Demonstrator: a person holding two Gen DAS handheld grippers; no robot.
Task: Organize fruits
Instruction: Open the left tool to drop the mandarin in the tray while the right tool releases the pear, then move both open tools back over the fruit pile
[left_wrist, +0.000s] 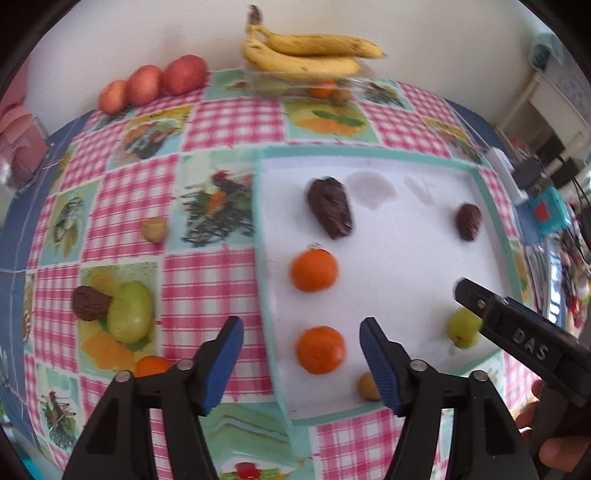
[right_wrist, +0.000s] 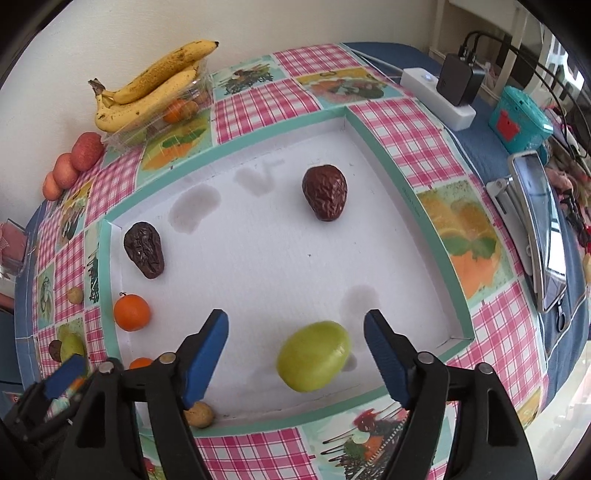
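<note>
Left gripper (left_wrist: 301, 341): spread, empty, over an orange (left_wrist: 320, 349) in the tray (left_wrist: 369, 152)
Right gripper (right_wrist: 295, 330): spread, empty, over a green fruit (right_wrist: 314, 355) in the tray

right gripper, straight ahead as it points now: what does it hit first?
Probably the green fruit, lying on the white tray between the open fingers of the right gripper. Depth is hard to judge.
</note>
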